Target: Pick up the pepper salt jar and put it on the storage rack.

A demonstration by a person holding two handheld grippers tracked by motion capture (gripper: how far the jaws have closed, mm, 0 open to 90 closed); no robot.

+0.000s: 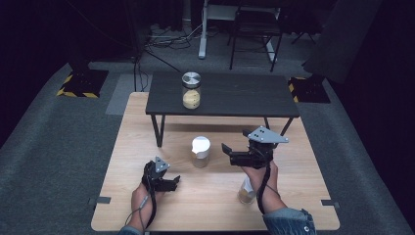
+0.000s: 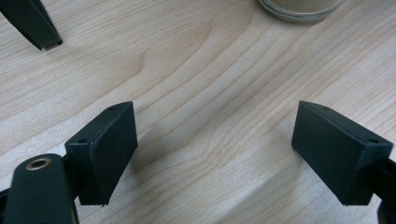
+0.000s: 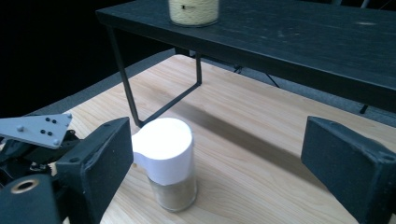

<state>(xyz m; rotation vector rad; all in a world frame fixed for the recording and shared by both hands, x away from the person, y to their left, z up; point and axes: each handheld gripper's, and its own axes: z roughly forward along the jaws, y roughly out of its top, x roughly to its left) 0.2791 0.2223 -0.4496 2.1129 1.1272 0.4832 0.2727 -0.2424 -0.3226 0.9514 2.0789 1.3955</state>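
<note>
The right tongs (image 1: 238, 149) (wide open, like the left tongs (image 1: 169, 183)) are pointing at the white-capped jar (image 1: 200, 151); probably next, closing around it.

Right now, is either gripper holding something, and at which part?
Nothing is held. The left gripper is open over bare wood, and the right gripper is open, near the white-capped jar but not closed on it.
</note>
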